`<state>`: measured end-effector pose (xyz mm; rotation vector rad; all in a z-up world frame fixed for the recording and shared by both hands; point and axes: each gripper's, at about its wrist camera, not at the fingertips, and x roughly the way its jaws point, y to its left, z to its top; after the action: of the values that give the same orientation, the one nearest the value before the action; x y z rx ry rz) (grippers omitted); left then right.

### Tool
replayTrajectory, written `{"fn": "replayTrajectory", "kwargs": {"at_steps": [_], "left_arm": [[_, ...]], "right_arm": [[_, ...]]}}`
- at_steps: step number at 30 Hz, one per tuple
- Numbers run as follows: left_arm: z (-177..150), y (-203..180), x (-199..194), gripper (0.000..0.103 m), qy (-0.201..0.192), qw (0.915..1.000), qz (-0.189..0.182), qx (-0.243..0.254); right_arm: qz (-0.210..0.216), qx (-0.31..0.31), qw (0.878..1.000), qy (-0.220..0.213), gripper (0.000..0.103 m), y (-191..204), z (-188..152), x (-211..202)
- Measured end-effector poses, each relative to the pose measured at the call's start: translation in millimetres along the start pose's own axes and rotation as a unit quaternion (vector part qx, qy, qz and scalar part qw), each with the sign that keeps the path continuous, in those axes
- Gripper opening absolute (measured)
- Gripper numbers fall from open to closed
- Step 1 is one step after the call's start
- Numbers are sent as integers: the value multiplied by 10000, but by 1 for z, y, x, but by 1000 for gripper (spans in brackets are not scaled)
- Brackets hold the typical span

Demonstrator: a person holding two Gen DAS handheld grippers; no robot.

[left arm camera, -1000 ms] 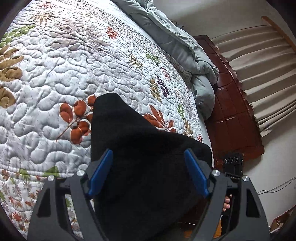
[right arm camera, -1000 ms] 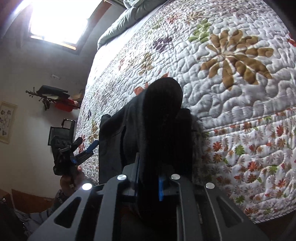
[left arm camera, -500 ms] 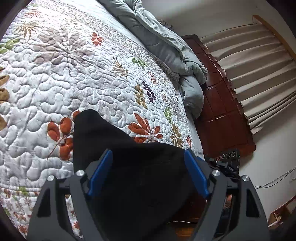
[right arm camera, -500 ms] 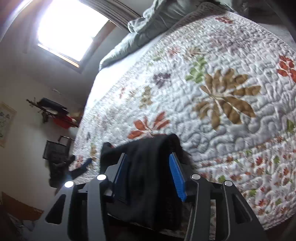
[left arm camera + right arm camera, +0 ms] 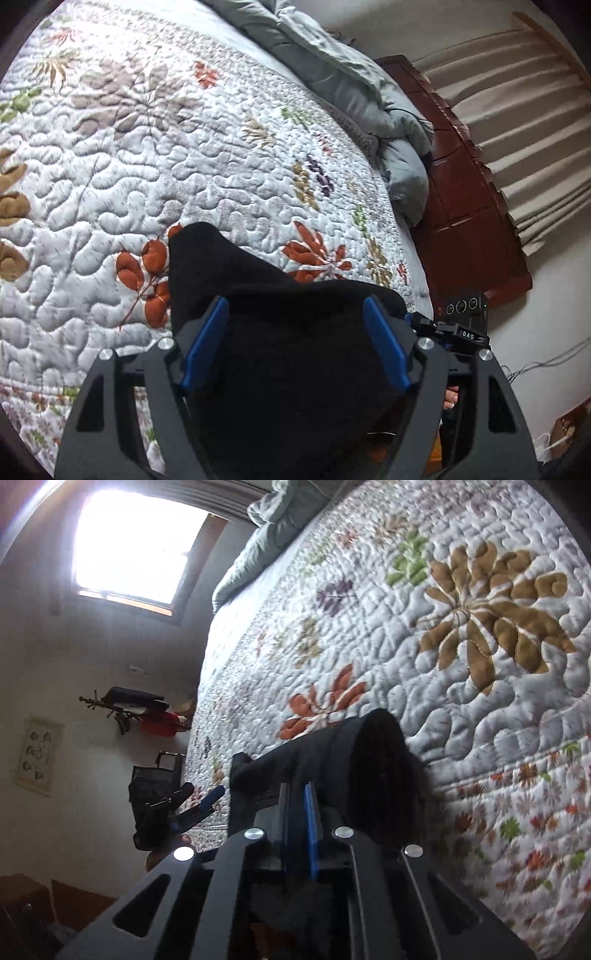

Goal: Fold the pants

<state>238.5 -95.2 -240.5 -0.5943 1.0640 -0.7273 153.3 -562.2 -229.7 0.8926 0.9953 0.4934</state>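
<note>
Pants (image 5: 295, 369): black, bunched at the near edge of the bed (image 5: 184, 166), one rounded fold reaching up onto the floral quilt, the rest draped toward you and off the bed's edge.

Right gripper (image 5: 297, 812): its jaws have just been closing and now stand nearly together, blue pads pinching what looks like a thin edge of the dark cloth, though the cloth there is black on black and you cannot be sure how much layer is caught. The thick rolled part of the pants sits just to the right of the pads, not between them.

Left gripper (image 5: 295, 321): jaws wide apart, cloth filling the span between the blue pads; no pinch visible on either pad, so treat it as not holding.

Step in hand, by my reading: securing two hold points before spreading the garment flat. Do it well by closing the left gripper on an edge level with the right, not on the bulk. Lift both evenly; uneven pull may twist the legs.
</note>
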Motion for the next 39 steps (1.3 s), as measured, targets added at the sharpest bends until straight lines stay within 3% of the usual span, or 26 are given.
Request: {"fn": "replayTrajectory", "kwargs": {"at_steps": [3,6,9,15,18,19,21,22,23,31,35,39], "left_arm": [[-32,-14,-23,81,2,9996,-190,214],[-68,-15,-22,81,234,9989,-95,392],[-88,2,-5,80,521,9983,63,250],[-85,16,-7,78,536,9985,52,91],[-76,31,-29,85,286,9994,-72,-163],[-72,39,-36,88,216,9994,-29,-273],[-65,48,-42,89,194,9991,0,-368],[-61,52,-44,91,229,9990,3,-381],[-57,56,-43,91,303,9988,-28,-380],[-38,78,-6,92,988,9916,-403,-729],[-44,82,19,94,1307,9864,-520,-854],[-42,79,31,96,1332,9854,-618,-860]], "right_arm": [[171,-180,9996,111,12,16,-31,-5],[-25,-147,9990,411,14,4,-60,12],[-294,90,9981,525,1,-29,-76,23],[-439,50,9975,559,0,-38,-80,18],[-602,61,9974,396,0,-38,-70,-2],[-719,85,9968,326,5,-40,-66,-10],[-620,232,9975,245,25,-45,-57,-25],[-718,276,9968,201,67,-46,-51,-28],[-889,281,9956,81,100,-46,-45,-31],[-403,470,9944,852,99,-63,0,28],[-354,436,9903,1273,100,-63,4,62],[-298,423,9886,1412,100,-61,5,83]]}}
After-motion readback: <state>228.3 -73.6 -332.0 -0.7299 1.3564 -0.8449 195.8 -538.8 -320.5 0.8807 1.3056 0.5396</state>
